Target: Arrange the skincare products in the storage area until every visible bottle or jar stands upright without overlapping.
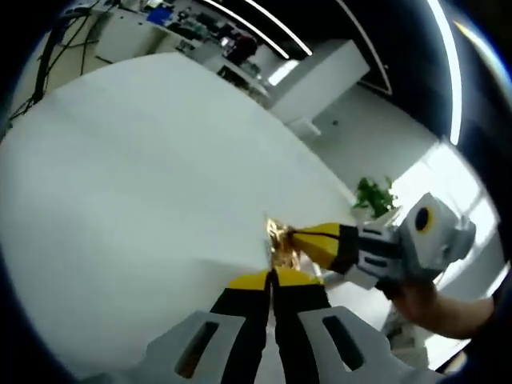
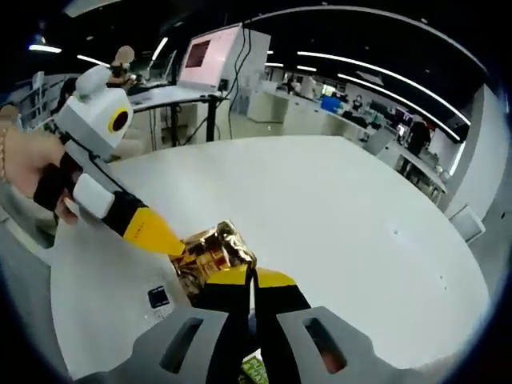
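Your left gripper (image 1: pixel 272 282) rises from the bottom centre of the left gripper view, its 2 jaws pressed together on the lower edge of a small gold packet (image 1: pixel 281 242). Your right gripper (image 2: pixel 250 276) does likewise in the right gripper view, pinching the gold packet (image 2: pixel 212 252) low and centre. Each gripper hides part of the packet, so its shape is hard to make out. It sits low over the white table (image 2: pixel 336 216); whether it touches, you cannot tell.
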Demonstrator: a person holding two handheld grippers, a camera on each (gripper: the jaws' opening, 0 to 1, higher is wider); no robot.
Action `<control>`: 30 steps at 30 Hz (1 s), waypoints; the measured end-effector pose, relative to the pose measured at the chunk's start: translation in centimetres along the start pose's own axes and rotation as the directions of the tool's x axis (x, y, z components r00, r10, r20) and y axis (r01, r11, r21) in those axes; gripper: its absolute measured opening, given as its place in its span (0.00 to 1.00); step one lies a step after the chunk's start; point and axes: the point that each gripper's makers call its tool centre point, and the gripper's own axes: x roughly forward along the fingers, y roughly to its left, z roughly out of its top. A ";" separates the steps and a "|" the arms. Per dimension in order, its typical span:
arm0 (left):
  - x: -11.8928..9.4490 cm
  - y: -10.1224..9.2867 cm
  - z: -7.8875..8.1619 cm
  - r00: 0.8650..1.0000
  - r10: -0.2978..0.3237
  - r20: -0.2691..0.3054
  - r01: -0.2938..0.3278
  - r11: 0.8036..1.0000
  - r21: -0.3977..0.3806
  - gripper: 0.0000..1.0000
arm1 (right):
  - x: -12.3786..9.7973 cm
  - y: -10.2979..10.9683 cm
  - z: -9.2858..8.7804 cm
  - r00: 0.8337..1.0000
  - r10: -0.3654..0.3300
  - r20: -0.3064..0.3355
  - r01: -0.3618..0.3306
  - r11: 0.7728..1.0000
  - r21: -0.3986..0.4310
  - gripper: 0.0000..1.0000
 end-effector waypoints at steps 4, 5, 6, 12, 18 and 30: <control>0.6 1.1 -0.6 0.999 0.024 -0.021 -0.024 1.000 0.020 0.06 | 1.0 0.3 -0.9 1.000 0.009 -0.029 -0.010 1.000 -0.024 0.01; 0.7 1.3 -0.7 0.999 0.027 -0.023 -0.027 0.999 0.022 0.06 | 1.2 0.3 -1.0 0.999 0.010 -0.034 -0.011 1.000 -0.027 0.01; 0.8 1.5 -0.8 0.999 0.030 -0.025 -0.030 0.999 0.019 0.06 | 1.4 0.4 -1.1 0.999 0.011 -0.041 -0.012 0.999 -0.039 0.01; 1.5 2.6 -1.3 0.998 0.052 -0.036 -0.051 0.998 0.024 0.06 | 2.3 0.7 -2.0 0.998 0.012 -0.067 -0.017 0.997 -0.080 0.01; 1.8 2.8 -1.6 0.997 0.063 -0.044 -0.061 0.997 0.038 0.06 | 2.8 0.6 -2.4 0.997 0.007 -0.081 -0.016 0.994 -0.108 0.01; 2.5 3.5 -1.8 0.996 0.075 -0.056 -0.072 0.995 0.066 0.06 | 3.5 0.6 -3.5 0.994 0.005 -0.111 -0.018 0.992 -0.124 0.01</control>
